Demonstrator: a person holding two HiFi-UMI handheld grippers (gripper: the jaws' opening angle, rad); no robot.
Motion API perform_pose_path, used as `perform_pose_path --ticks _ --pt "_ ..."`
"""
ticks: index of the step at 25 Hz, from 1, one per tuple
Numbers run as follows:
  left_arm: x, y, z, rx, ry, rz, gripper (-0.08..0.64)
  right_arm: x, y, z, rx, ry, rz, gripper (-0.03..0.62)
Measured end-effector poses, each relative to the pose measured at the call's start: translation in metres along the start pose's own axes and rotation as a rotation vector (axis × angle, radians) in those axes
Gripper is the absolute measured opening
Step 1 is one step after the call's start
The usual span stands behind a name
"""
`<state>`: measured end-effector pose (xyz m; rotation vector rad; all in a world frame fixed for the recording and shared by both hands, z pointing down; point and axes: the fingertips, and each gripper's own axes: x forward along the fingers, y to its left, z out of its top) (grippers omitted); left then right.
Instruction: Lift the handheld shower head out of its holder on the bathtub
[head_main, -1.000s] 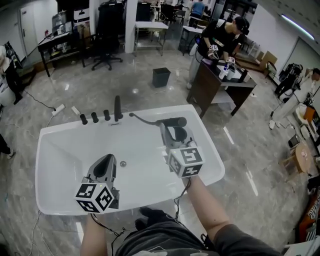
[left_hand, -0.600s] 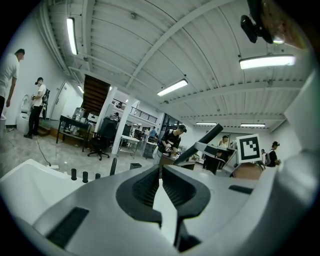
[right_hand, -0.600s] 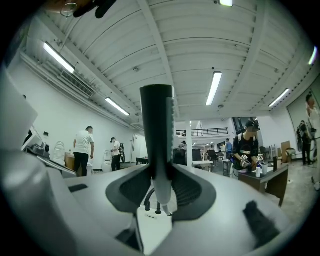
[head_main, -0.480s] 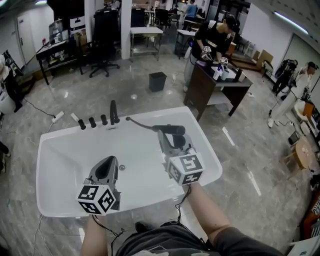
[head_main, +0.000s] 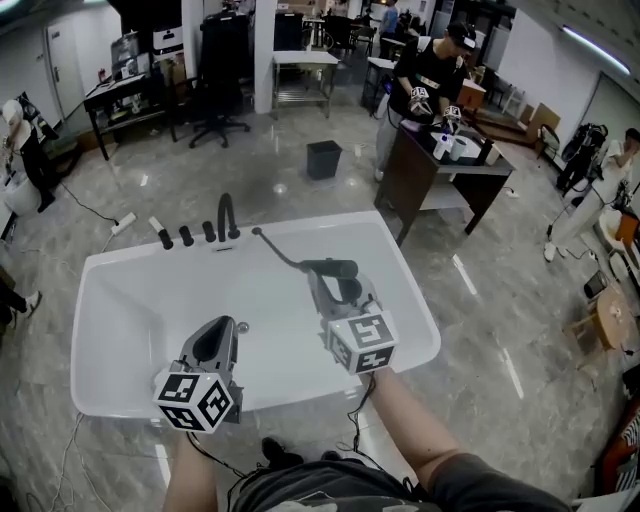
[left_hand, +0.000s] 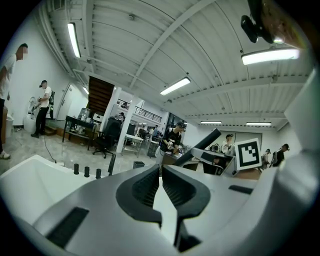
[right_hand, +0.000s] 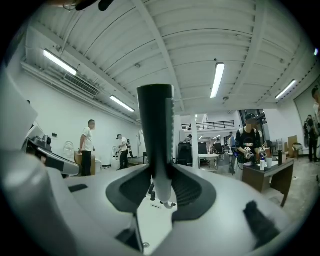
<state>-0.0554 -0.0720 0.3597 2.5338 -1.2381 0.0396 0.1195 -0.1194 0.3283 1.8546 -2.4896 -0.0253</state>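
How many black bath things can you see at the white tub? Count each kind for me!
knobs: 3
faucet spout: 1
shower head: 1
Total: 5

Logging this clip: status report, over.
Right gripper shut on shower head, held above bathtub, hose trailing. Left gripper shut, empty. Nothing in the way.
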Motion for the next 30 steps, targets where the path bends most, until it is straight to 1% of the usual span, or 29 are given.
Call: perform_pose_path --ticks 4,14,18,23,30 --pt "-0.003 -0.003 -0.005 0.0 0.01 0.011 0.026 -0.003 0.004 -0.006 -0.006 0.017 0.019 0.138" --pt "-0.005 -0.007 -0.012 0.001 0.003 0.018 0.026 -0.01 0.009 -0.023 -0.005 0.045 0.033 0.138" --pt "-0.01 -0.006 -0.009 0.001 -0.001 0.018 0.026 -0.01 0.015 -0.021 -0.009 0.052 0.034 0.138" --pt "-0.007 -0.005 -0.008 0.023 -0.002 0.017 0.026 -0.009 0.012 -0.02 -0.021 0.05 0.032 0.138" --pt "-0.011 0.006 0.002 0.006 -0.019 0.024 0.026 -0.002 0.018 -0.016 -0.003 0.049 0.014 0.138"
